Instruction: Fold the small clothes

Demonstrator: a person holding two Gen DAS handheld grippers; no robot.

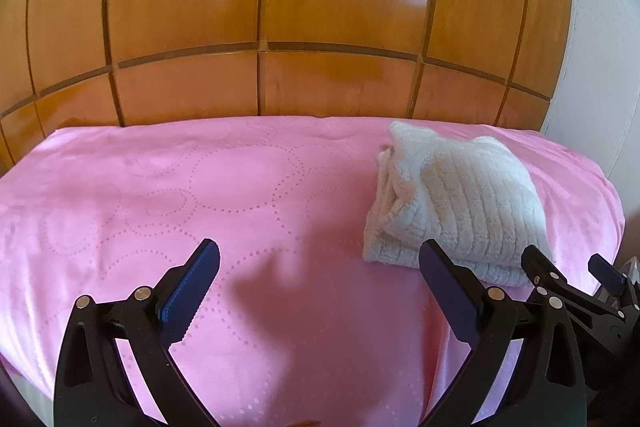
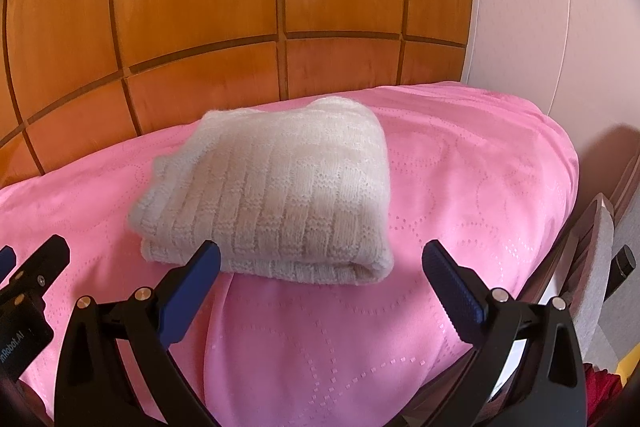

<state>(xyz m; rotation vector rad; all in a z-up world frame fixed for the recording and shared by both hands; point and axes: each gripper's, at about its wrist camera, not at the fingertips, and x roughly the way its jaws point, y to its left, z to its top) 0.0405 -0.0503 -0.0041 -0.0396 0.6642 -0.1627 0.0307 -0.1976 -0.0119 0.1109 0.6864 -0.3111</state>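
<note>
left gripper [image 1: 320,267]: jaws spread wide, holding nothing
right gripper [image 2: 320,263]: jaws spread wide, empty
folded white knit sweater [image 2: 276,195]: on pink bedspread [image 2: 460,187], just beyond right jaws

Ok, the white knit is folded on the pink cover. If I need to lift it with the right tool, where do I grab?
Probably take the folded white knit at its near rounded fold edge, coming straight in from the front, low over the pink cover. That edge is closed and thick; the left side shows loose stacked layers that could splay. The right tool is open, just short of that edge.
</note>
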